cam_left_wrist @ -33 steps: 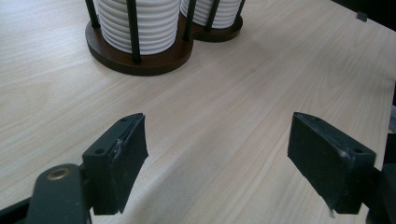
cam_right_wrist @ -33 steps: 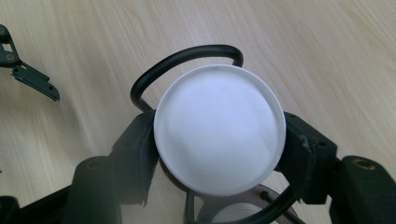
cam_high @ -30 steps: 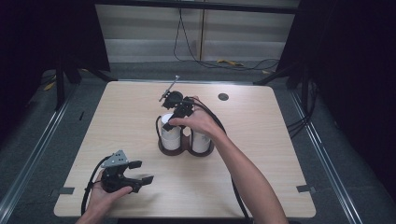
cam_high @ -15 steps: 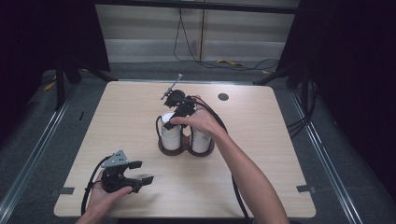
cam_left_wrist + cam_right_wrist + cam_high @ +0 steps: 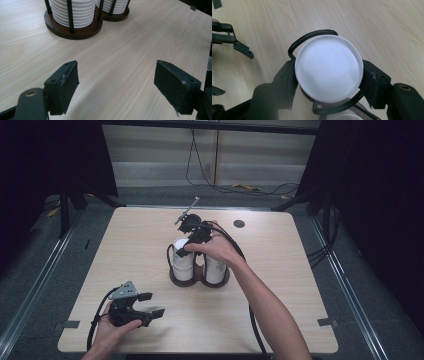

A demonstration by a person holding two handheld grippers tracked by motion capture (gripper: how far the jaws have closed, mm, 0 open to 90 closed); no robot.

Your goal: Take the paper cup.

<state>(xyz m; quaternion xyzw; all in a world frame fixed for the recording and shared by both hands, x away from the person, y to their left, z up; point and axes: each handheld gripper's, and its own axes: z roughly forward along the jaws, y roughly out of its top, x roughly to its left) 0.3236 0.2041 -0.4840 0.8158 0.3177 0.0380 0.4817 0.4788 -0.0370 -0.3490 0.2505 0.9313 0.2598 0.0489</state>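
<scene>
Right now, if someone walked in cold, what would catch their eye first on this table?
Probably the right gripper, its black jaws clamped on the white round top of a cup stack in the dark wooden holder mid-table. Next, the left gripper resting near the table's front left corner, jaws open with nothing between them.

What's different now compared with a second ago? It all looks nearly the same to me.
Very little. The right gripper, above the left stack of white cups, has just been closing its jaws, and they now press on the top cup. The left gripper stayed open near the table's front edge, and the dark holder kept its place.
</scene>
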